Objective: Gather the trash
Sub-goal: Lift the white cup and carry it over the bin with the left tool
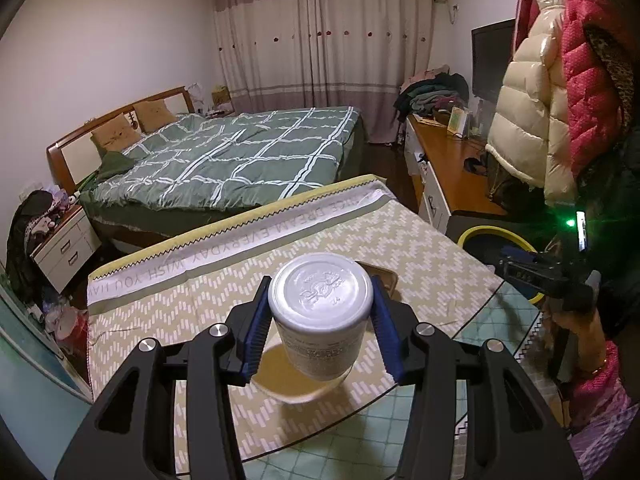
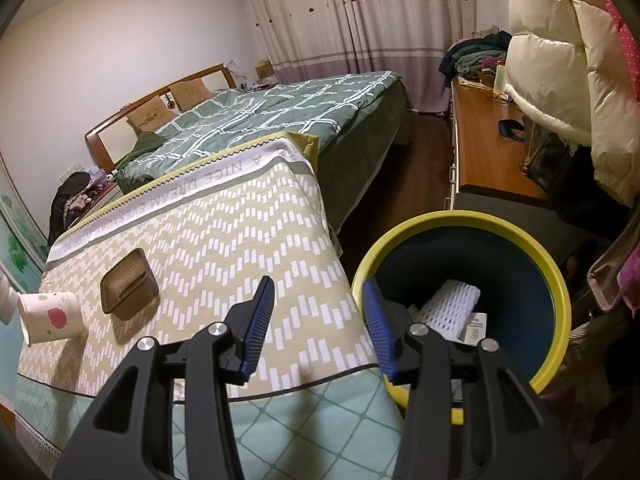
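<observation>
1. The left gripper [image 1: 322, 312] is clamped on a white paper cup [image 1: 320, 312], held clear of the desk [image 1: 420, 248] for carrying.
2. The right gripper [image 2: 318, 324] hangs with jaws apart and empty at the rim of the yellow-rimmed bin [image 2: 520, 240], likely marking the drop spot.
3. A brown tray [image 2: 128, 284] lies on the desk, uncollected.

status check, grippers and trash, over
Left gripper shut on paper cup, lifted off table. Right gripper open, empty, at bin rim. Brown tray left on tablecloth. Path to bin clear.
</observation>
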